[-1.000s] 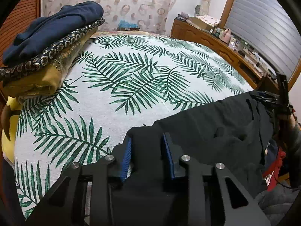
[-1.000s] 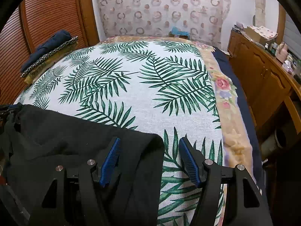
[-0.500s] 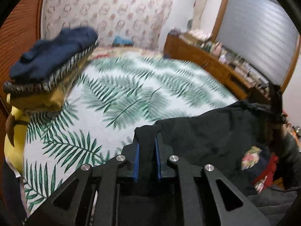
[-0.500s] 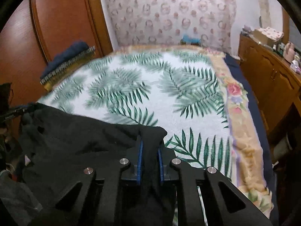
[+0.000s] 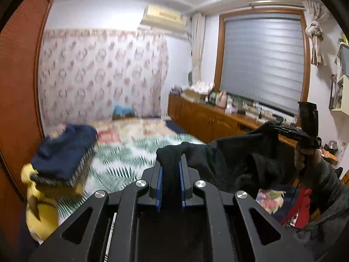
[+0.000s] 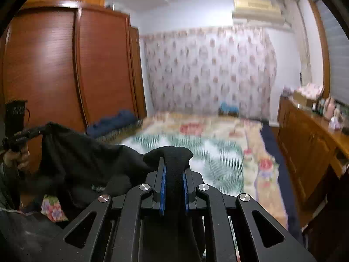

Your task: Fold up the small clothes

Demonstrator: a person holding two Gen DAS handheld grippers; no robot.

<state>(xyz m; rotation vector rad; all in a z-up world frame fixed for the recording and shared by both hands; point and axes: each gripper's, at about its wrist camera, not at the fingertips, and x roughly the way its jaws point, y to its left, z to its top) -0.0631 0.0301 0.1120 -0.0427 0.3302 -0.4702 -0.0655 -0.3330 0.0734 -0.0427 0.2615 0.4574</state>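
Black garment held up between two grippers above the bed

The left gripper [image 5: 170, 170] and the right gripper [image 6: 174, 170] each clamp a bunched corner of the black garment [image 5: 240, 159], which hangs slack between them. In the left view the leaf-print bedspread [image 5: 122, 159] lies at twelve o'clock and a stack of folded clothes [image 5: 63, 152] at nine o'clock.

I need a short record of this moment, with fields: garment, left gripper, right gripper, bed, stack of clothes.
garment: black garment, lifted, hanging between both grippers
left gripper: left gripper shut on one edge of the cloth
right gripper: right gripper shut on another edge
bed: bed with palm-leaf cover, beyond and below the cloth
stack of clothes: folded stack, navy piece on top, on the wardrobe side of the bed
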